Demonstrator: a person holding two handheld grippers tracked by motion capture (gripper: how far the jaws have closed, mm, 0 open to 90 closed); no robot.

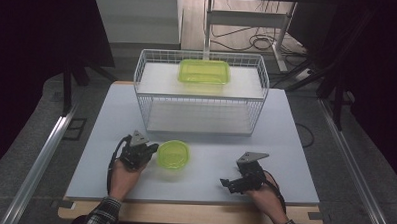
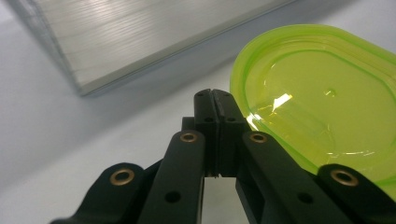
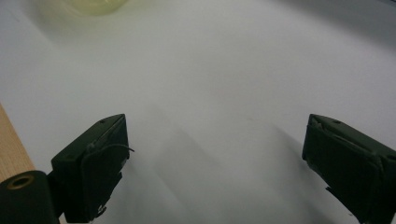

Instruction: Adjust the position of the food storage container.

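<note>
Overhead arrangement of a two-handed handling step on a pale desk (image 1: 285,145). Left tool (image 1: 152,149) lies at the near left rim of a small green container (image 1: 173,154), which sits on the desk in front of a white wire basket (image 1: 142,85); a larger green container (image 1: 204,71) rests on the basket's upper shelf. In the left gripper view the jaws are pressed together with their tips at the container's rim (image 2: 240,79), and whether a thin edge is pinched between them cannot be told. Right tool (image 1: 225,183) hovers over bare desk at the near right, well apart from the container, its jaws spread wide in the right gripper view. Judged from this layout, the step is securing the small container by its rim. Done well, the bite should sit squarely on the lip, and the lift should stay level, since thin plastic may flex and slip; the free tool could steady the opposite side.
</note>
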